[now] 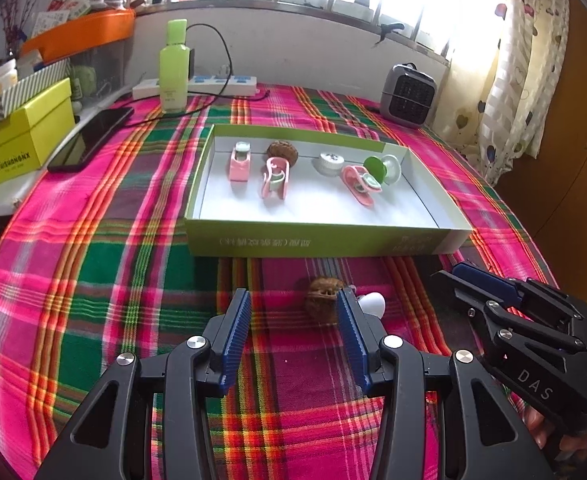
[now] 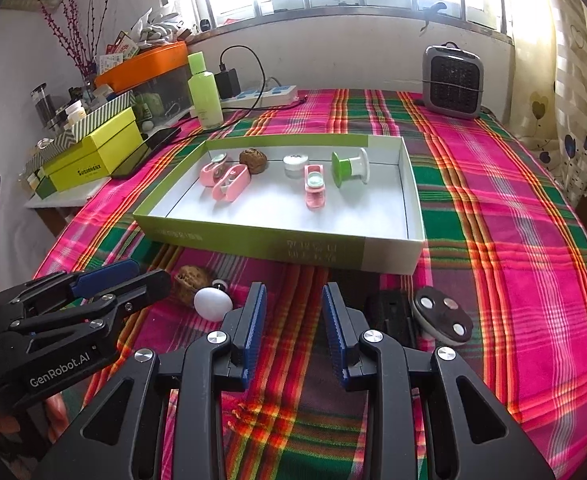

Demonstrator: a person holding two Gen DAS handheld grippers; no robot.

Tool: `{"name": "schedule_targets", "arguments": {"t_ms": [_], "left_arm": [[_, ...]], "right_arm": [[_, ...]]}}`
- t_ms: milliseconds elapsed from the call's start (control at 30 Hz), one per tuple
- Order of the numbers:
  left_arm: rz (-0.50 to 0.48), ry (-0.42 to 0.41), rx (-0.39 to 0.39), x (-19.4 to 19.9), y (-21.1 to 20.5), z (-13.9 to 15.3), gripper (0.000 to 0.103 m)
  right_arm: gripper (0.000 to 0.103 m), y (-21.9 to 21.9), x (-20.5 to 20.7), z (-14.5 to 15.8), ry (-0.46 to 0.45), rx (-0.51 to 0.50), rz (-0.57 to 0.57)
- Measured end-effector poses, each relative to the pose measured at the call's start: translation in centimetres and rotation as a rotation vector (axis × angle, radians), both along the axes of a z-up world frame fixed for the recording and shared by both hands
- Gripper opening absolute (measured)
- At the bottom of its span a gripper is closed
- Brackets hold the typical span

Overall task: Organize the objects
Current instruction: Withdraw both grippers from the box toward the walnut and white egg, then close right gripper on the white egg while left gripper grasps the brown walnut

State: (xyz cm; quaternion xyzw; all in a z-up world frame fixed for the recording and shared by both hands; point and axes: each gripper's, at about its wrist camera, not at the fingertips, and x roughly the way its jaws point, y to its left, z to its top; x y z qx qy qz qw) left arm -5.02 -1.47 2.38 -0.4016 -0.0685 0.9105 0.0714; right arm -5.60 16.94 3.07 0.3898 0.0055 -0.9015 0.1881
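Note:
A shallow green-and-white box lies on the plaid cloth. It holds several small items: pink clips, a walnut, a white cap and a green-and-white spool. In front of the box a second walnut and a white egg-shaped piece lie on the cloth. My left gripper is open and empty, its right finger beside the walnut. My right gripper is open and empty. A round black disc lies to its right.
A green bottle, a power strip with cables, a phone and a yellow box sit at the back left. A small grey heater stands at the back right. A black object lies beside the disc.

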Motion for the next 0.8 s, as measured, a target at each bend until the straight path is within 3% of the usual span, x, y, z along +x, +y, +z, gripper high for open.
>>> {"name": "schedule_targets", "arguments": {"t_ms": [167, 800], "left_arm": [[-0.027, -0.02, 0.038, -0.3, 0.3, -0.6, 0.044], [-0.039, -0.045, 0.041, -2.4, 1.1, -1.6, 0.044]], "right_arm": [[0.031, 0.2, 0.2, -0.2, -0.004, -0.002, -0.001], [0.031, 0.5, 0.4, -0.4, -0.008, -0.007, -0.015]]}}
